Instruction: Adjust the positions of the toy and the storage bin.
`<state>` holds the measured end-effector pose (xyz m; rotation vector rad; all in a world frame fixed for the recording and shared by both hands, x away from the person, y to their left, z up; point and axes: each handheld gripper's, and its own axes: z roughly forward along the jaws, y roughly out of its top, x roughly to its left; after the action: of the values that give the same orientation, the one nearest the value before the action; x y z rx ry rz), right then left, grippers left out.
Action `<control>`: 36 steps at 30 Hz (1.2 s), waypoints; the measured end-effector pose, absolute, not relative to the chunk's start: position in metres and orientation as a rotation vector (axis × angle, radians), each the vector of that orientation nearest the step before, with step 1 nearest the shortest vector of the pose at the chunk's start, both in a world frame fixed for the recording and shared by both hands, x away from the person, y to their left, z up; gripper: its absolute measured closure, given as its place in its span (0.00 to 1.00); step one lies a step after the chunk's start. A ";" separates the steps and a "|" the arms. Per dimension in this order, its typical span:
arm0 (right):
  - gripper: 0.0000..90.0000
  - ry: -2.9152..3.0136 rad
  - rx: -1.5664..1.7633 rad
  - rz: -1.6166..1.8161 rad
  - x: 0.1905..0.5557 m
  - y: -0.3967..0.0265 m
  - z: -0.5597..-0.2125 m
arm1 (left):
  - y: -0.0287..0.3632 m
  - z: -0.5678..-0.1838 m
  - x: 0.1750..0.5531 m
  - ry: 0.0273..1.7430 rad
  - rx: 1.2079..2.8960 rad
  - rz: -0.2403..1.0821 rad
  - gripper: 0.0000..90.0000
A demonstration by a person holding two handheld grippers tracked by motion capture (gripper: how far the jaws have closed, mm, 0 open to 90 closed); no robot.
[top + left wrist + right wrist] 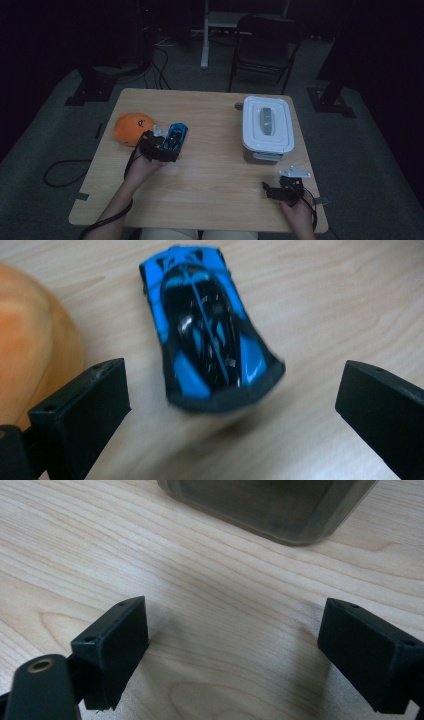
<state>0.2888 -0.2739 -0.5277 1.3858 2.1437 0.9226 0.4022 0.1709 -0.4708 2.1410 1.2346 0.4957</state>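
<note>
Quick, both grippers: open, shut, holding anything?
Left gripper: open, jaws wide either side of the blue toy car, holding nothing.
Right gripper: open, holding nothing, above bare table.

On the desk (pixel 210 165), the toy car (pixel 175 137) lies toward the left edge with the plush toy (pixel 131 128) just beside it on its left. The lidded box (pixel 266 127) stands well apart, near the right edge.

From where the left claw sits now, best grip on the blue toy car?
Grip the blue toy car across its two long sides, about mid-body, coming straight down from above. It lies flat on the table, lengthwise between the open left claw jaws. Keep the left jaw off the orange toy beside it.
</note>
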 end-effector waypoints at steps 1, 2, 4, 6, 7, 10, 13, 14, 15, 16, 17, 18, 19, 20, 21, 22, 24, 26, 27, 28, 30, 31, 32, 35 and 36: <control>0.14 2.144 1.385 0.923 0.289 -0.274 -0.528 | 0.169 -0.471 0.406 1.238 2.134 0.490 0.02; 0.14 2.144 1.385 0.923 0.289 -0.274 -0.528 | 0.167 -0.471 0.410 1.234 2.129 0.475 0.02; 0.14 2.144 1.385 0.923 0.289 -0.274 -0.528 | 0.163 -0.473 0.419 1.249 2.129 0.478 0.02; 0.14 2.144 1.385 0.923 0.289 -0.274 -0.528 | 0.160 -0.476 0.425 1.261 2.132 0.491 0.02; 0.14 2.144 1.385 0.922 0.289 -0.274 -0.528 | 0.158 -0.477 0.430 1.267 2.130 0.473 0.02; 0.14 2.144 1.386 0.923 0.289 -0.274 -0.528 | 0.153 -0.480 0.440 1.293 2.124 0.480 0.02; 0.14 2.144 1.386 0.923 0.289 -0.274 -0.528 | 0.148 -0.485 0.449 1.319 2.138 0.482 0.02; 0.14 2.143 1.388 0.922 0.289 -0.274 -0.528 | 0.147 -0.487 0.451 1.326 2.141 0.478 0.02; 0.14 2.143 1.388 0.922 0.289 -0.274 -0.528 | 0.146 -0.489 0.452 1.336 2.146 0.475 0.02; 0.14 2.143 1.388 0.922 0.289 -0.274 -0.528 | 0.145 -0.491 0.454 1.347 2.151 0.469 0.02; 0.14 2.143 1.388 0.922 0.289 -0.274 -0.528 | 0.144 -0.494 0.457 1.362 2.157 0.467 0.02; 0.14 2.143 1.389 0.922 0.289 -0.274 -0.528 | 0.144 -0.495 0.458 1.372 2.159 0.480 0.02; 0.14 2.143 1.388 0.922 0.289 -0.274 -0.528 | 0.144 -0.496 0.459 1.372 2.152 0.473 0.05; 0.14 2.143 1.389 0.922 0.289 -0.274 -0.528 | 0.144 -0.497 0.461 1.396 2.146 0.469 0.07; 0.14 2.143 1.389 0.922 0.289 -0.274 -0.528 | 0.145 -0.498 0.462 1.412 2.137 0.459 0.07; 0.14 2.143 1.388 0.922 0.289 -0.274 -0.528 | 0.145 -0.500 0.463 1.421 2.143 0.457 0.07; 0.14 2.143 1.388 0.922 0.289 -0.274 -0.528 | 0.146 -0.502 0.464 1.437 2.151 0.465 0.07; 0.14 2.143 1.387 0.922 0.289 -0.274 -0.528 | 0.145 -0.504 0.464 1.457 2.153 0.473 0.07; 0.14 2.143 1.387 0.922 0.289 -0.274 -0.528 | 0.145 -0.504 0.464 1.450 2.154 0.448 0.07; 0.14 2.143 1.388 0.922 0.289 -0.274 -0.528 | 0.145 -0.504 0.464 1.453 2.149 0.454 0.07; 0.14 2.143 1.388 0.922 0.289 -0.274 -0.528 | 0.144 -0.502 0.464 1.440 2.156 0.466 0.15; 0.14 2.143 1.389 0.922 0.289 -0.274 -0.528 | 0.144 -0.502 0.465 1.447 2.155 0.472 0.16; 0.14 2.143 1.388 0.922 0.289 -0.274 -0.528 | 0.145 -0.501 0.466 1.448 2.150 0.456 0.17; 0.14 2.140 1.392 0.922 0.289 -0.274 -0.528 | 0.146 -0.501 0.466 1.459 2.148 0.463 0.22; 0.14 2.140 1.393 0.922 0.289 -0.274 -0.528 | 0.146 -0.501 0.466 1.463 2.148 0.464 0.23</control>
<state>0.2889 -0.2741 -0.5276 1.3928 2.1397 0.9216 0.4658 0.1460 -0.5010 2.1484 1.4626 0.4644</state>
